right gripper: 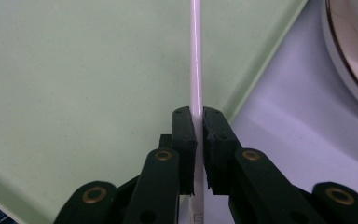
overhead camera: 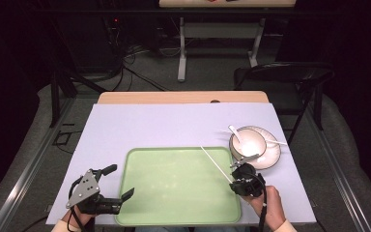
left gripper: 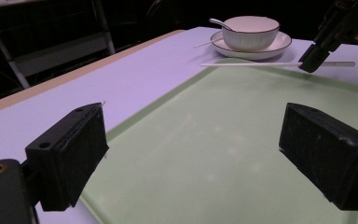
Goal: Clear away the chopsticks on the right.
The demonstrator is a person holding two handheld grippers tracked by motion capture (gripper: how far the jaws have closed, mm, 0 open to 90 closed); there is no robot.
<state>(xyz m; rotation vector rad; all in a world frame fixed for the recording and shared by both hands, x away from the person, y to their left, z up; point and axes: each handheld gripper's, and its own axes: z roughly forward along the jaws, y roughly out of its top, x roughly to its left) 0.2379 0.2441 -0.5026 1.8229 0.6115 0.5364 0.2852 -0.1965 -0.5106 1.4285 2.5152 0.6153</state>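
Here the right gripper pinches a white chopstick beside the bowl; the left gripper gapes over the green tray.

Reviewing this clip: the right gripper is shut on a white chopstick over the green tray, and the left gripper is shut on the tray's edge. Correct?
Not quite. The left gripper is open, its jaws apart over the green tray and gripping nothing, as the left gripper view shows. The right gripper is shut on the white chopstick.
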